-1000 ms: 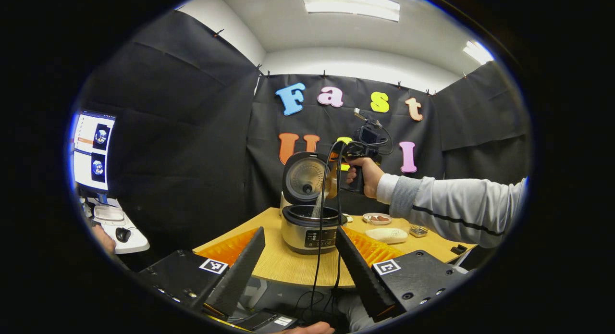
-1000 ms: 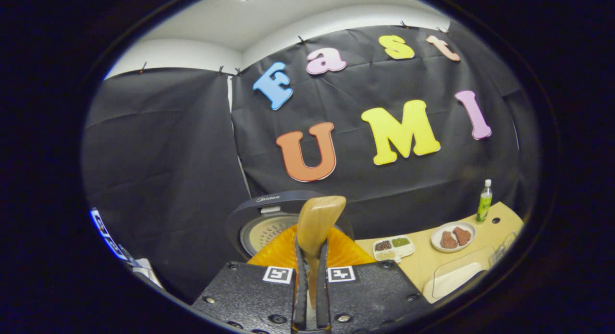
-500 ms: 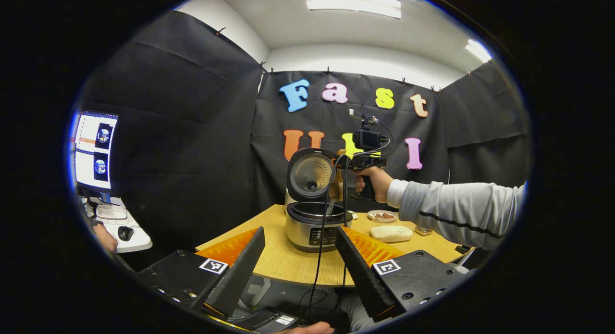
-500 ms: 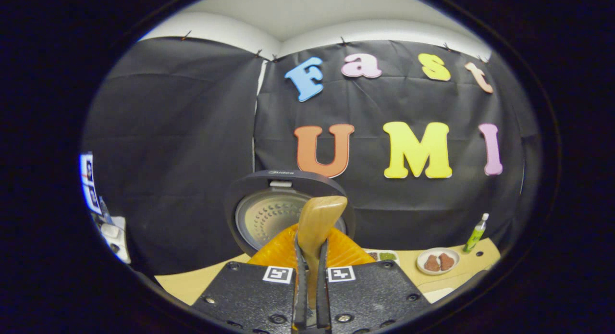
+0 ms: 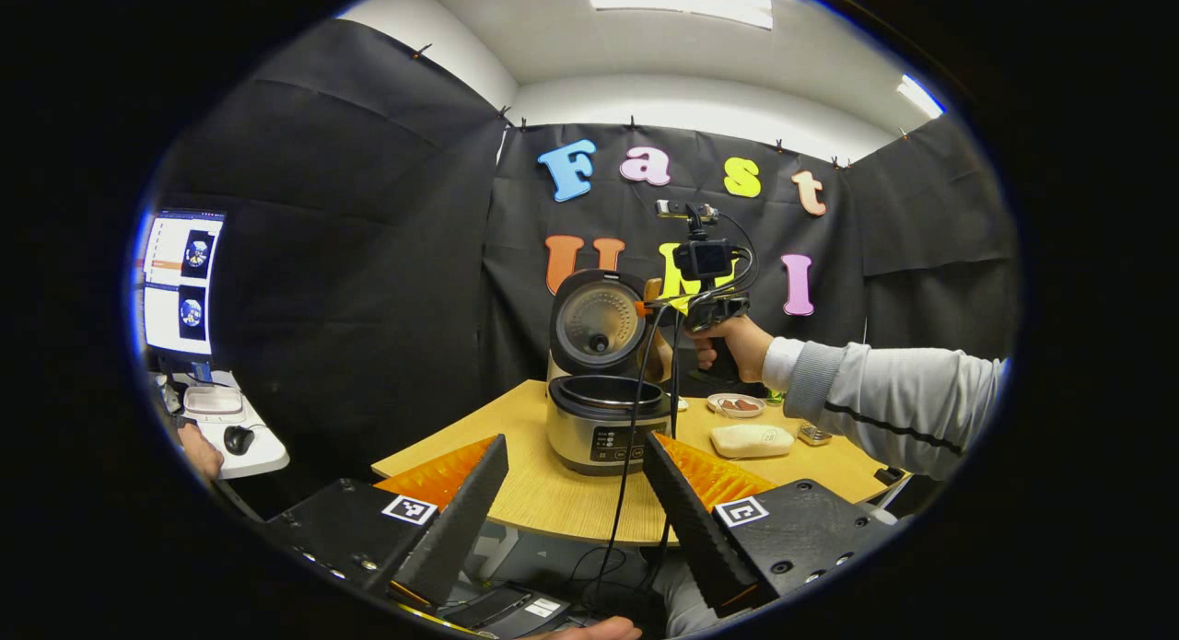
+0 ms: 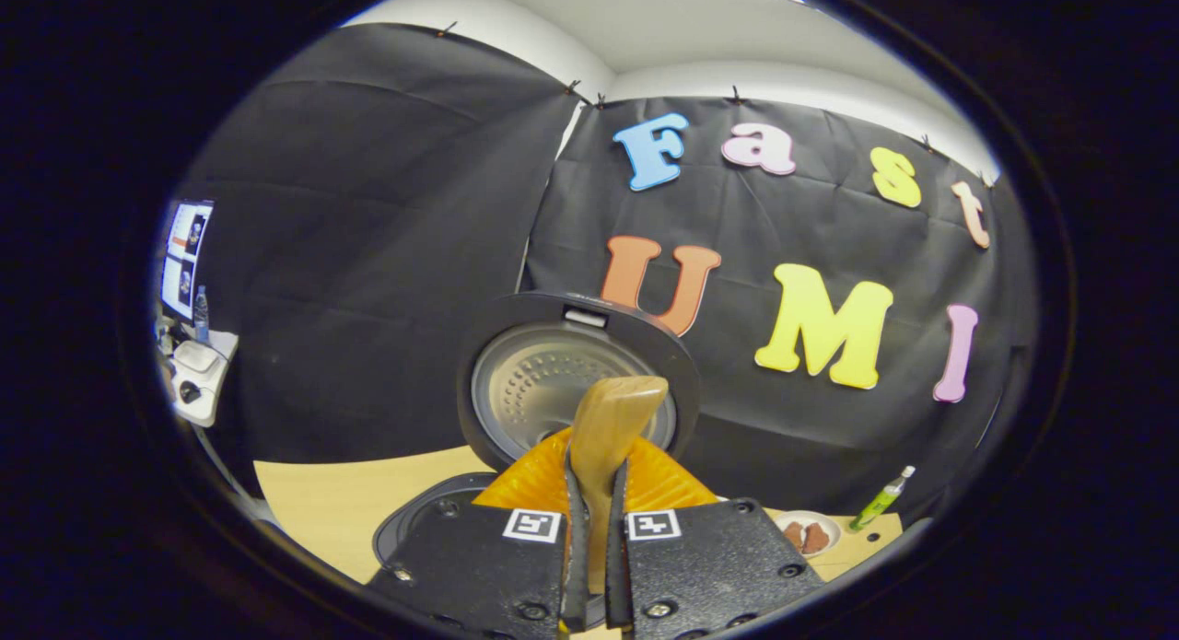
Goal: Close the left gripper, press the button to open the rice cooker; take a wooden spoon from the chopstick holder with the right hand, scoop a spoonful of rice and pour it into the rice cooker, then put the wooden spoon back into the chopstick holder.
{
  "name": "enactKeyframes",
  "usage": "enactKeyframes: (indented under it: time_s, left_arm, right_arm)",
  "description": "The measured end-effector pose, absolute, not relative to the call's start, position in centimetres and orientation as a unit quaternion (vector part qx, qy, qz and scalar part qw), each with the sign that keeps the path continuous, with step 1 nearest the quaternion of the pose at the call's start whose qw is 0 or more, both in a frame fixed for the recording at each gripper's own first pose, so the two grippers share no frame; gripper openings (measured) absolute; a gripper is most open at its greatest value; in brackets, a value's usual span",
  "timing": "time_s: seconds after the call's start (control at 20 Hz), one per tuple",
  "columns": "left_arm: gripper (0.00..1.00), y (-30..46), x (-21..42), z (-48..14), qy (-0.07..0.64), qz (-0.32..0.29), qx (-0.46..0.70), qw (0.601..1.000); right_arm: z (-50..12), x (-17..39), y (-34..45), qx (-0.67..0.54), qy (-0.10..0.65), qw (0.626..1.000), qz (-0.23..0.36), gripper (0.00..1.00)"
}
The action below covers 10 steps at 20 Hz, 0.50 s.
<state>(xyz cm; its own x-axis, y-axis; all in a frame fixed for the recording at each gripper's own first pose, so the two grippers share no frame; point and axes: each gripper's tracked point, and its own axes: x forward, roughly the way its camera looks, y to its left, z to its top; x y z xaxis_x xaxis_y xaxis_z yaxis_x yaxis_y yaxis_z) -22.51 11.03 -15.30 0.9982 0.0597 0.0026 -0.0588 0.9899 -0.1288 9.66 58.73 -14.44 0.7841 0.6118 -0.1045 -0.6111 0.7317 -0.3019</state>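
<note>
Two grippers: one per hand, listed below.
Left gripper (image 5: 571,479): low before the desk (image 5: 543,502); fingers spread wide apart, gripping nothing.
Right gripper (image 6: 594,520): raised beside the cooker's upright lid; fingers clamped together on the spoon handle. Seen from the left gripper view at (image 5: 656,308), held by a hand (image 5: 732,345) in a grey sleeve (image 5: 884,405).
Wooden spoon (image 6: 608,428): between the right fingers, bowl pointing up, in front of the lid.
Rice cooker (image 5: 601,410): on the desk, lid (image 6: 573,387) open and standing upright, pot rim exposed.
Small plate (image 6: 811,534): on the desk to the right, brown pieces on it.
Green bottle (image 6: 882,499): far right desk edge.
Monitor (image 5: 175,285): left side, lit.
</note>
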Motion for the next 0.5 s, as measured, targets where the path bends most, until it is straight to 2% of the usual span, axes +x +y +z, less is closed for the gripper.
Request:
enactKeyframes:
  time_s: [0.5]
  left_arm:
    - [0.94,8.0,-21.0,-14.7,-0.002,0.014,-0.040,0.999]
  right_arm:
    - [-10.4,14.8,47.3,-0.123,0.010,0.958,0.258,0.14]
